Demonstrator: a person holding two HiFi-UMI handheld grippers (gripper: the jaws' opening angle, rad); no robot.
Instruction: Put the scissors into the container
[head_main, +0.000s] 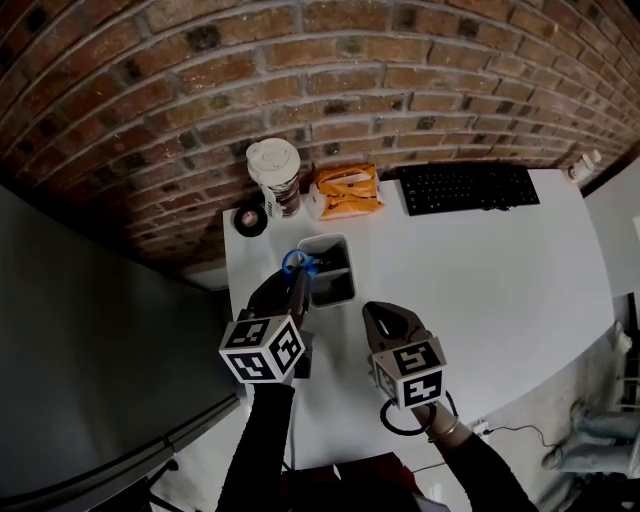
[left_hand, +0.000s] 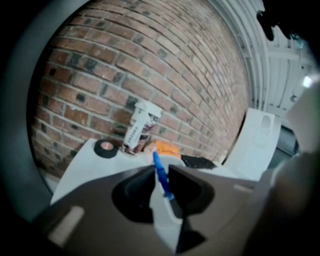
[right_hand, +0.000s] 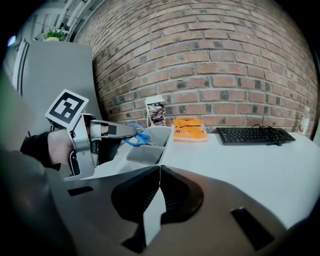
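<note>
Grey-brown jaws of the right gripper (right_hand: 160, 169) were seen pressed together at lower centre with nothing between them, so it was basically idle. A bit further up, the left gripper (left_hand: 160, 169) was held with its jaws apart. The blue scissors (head_main: 298, 263) sat in the gap, apparently not pinched, blades angled into the container (head_main: 351, 272) at mid-frame. The release step seemed to be reached, tbh. Next, the left gripper would need to be drawn straight back so the handles weren't snagged. Cup (head_main: 275, 175) and keyboard (head_main: 468, 187) were seen up top.
</note>
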